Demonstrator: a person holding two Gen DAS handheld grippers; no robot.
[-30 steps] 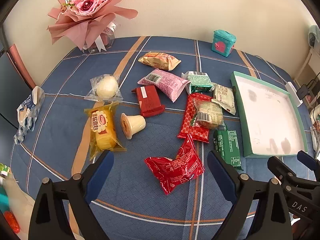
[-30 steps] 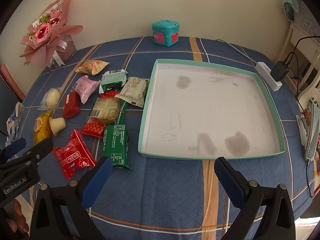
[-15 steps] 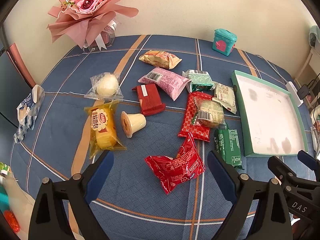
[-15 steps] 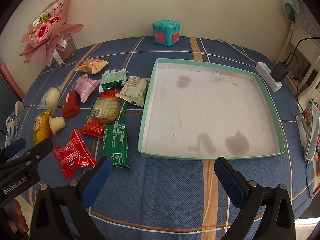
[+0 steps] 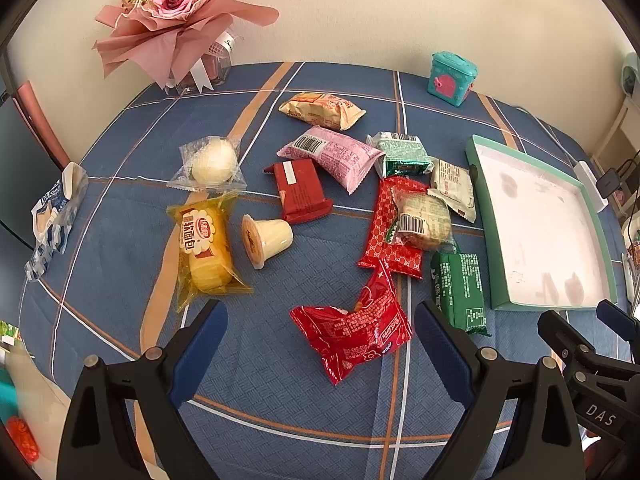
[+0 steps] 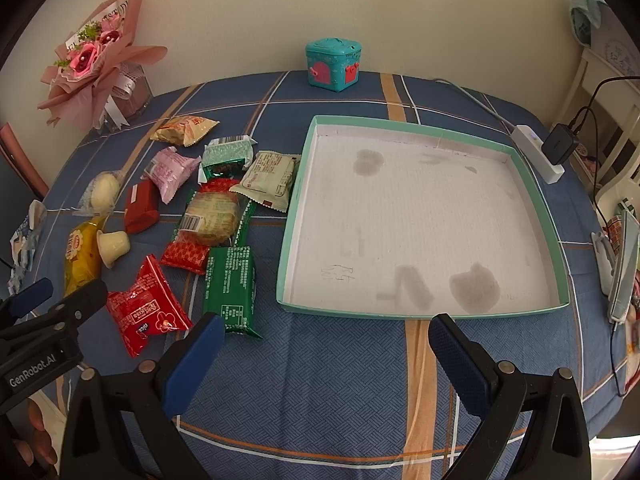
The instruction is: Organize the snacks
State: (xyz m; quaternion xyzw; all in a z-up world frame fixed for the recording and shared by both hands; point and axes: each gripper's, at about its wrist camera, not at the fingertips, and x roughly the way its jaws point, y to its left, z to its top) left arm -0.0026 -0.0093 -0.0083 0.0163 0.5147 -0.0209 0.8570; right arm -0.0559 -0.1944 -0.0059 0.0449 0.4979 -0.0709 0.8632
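Several wrapped snacks lie loose on a blue plaid tablecloth. Nearest my left gripper is a red crinkled packet, which lies just beyond the open, empty fingers. Further off are a yellow cake pack, a pudding cup on its side, a dark green pack and a pink packet. A shallow teal tray with a white floor holds nothing. My right gripper is open and empty, in front of the tray's near rim. The dark green pack lies just left of it.
A pink flower bouquet stands at the table's back left, a small teal box at the back. A white power strip with a charger and cables lies right of the tray. A blue-white wrapper sits at the left edge.
Both views have shifted very slightly; the snacks and the tray have not moved. Both grippers stay open.
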